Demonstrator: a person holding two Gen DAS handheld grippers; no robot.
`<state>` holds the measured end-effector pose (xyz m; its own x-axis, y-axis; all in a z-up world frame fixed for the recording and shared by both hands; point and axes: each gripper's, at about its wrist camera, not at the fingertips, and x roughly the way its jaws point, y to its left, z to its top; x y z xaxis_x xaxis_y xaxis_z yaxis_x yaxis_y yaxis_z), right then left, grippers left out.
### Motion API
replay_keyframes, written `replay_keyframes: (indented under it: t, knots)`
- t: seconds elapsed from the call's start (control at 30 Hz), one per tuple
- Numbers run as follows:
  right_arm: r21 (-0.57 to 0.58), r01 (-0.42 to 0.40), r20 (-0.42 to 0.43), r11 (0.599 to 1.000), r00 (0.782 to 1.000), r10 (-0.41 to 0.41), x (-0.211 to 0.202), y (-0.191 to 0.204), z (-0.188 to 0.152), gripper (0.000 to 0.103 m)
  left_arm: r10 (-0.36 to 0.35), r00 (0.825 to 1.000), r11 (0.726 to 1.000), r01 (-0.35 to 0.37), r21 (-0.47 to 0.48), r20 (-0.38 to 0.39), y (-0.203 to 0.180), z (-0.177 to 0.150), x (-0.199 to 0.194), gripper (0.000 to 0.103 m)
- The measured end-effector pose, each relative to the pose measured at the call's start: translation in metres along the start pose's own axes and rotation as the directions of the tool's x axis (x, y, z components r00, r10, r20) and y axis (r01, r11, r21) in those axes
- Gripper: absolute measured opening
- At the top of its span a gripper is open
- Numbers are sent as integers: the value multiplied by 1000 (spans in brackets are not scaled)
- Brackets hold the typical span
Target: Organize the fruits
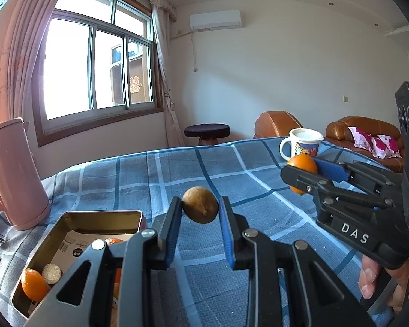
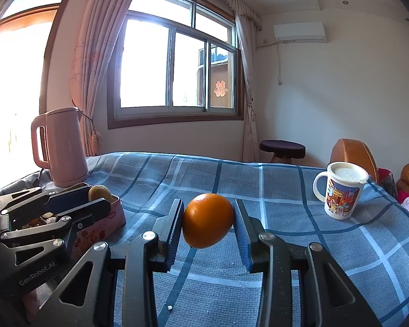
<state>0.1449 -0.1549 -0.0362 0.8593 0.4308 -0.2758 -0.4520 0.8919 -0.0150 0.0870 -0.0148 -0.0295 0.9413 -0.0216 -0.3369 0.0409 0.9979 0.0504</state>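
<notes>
My left gripper (image 1: 200, 207) is shut on a brown round fruit (image 1: 200, 204) and holds it above the blue checked tablecloth, just right of the open metal tin (image 1: 68, 218). The tin holds small oranges (image 1: 34, 284) and a pale round piece. My right gripper (image 2: 207, 220) is shut on an orange (image 2: 207, 220), held above the cloth. In the left wrist view the right gripper (image 1: 302, 173) with its orange (image 1: 304, 164) is at the right. In the right wrist view the left gripper (image 2: 99, 194) with the brown fruit (image 2: 99, 192) is over the tin (image 2: 114, 215).
A pink kettle (image 2: 64, 147) stands at the back left by the tin. A lidded cartoon mug (image 2: 342, 190) stands at the right on the blue checked cloth (image 2: 286, 218). A stool and brown sofa are beyond the table.
</notes>
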Motion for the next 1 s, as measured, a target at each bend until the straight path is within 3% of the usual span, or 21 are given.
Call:
replay_keyframes:
  t: [1.0]
  knots:
    - [-40,-53,10,998,999,53,-8,32,-1,38,4,1000,1000,-3,-30,16,15,-7,-21,29]
